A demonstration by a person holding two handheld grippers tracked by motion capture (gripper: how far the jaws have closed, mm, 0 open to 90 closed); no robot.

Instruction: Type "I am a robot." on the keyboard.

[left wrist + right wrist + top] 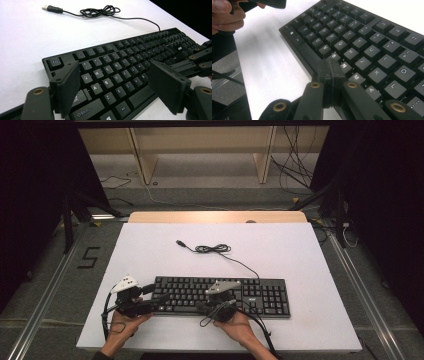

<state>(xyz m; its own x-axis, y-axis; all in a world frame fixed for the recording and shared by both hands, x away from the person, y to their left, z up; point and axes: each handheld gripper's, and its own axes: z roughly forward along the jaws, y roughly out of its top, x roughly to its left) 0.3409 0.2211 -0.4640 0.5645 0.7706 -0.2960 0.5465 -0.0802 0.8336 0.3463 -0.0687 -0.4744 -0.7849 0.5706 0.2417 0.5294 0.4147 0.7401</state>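
Observation:
A black keyboard (222, 295) lies across the near half of the white table (150, 250). Its cable runs back to a loose coil (212, 249) and a USB plug (181, 242). My left gripper (156, 293) is open at the keyboard's left end, its jaws spread over the letter keys (113, 72) with nothing between them. The coil (100, 11) and plug (51, 8) lie beyond it. My right gripper (201, 306) is shut on nothing. Its tips (330, 63) hover at the front edge of the keyboard (367, 37), near the B and N keys.
The person's left hand (224, 15) holds the other gripper at the upper left of the right gripper view. A wooden shelf frame (205, 150) stands behind the table, with loose cables (295, 170) on the floor. Black stands (70, 215) and metal rails (45, 295) flank the table.

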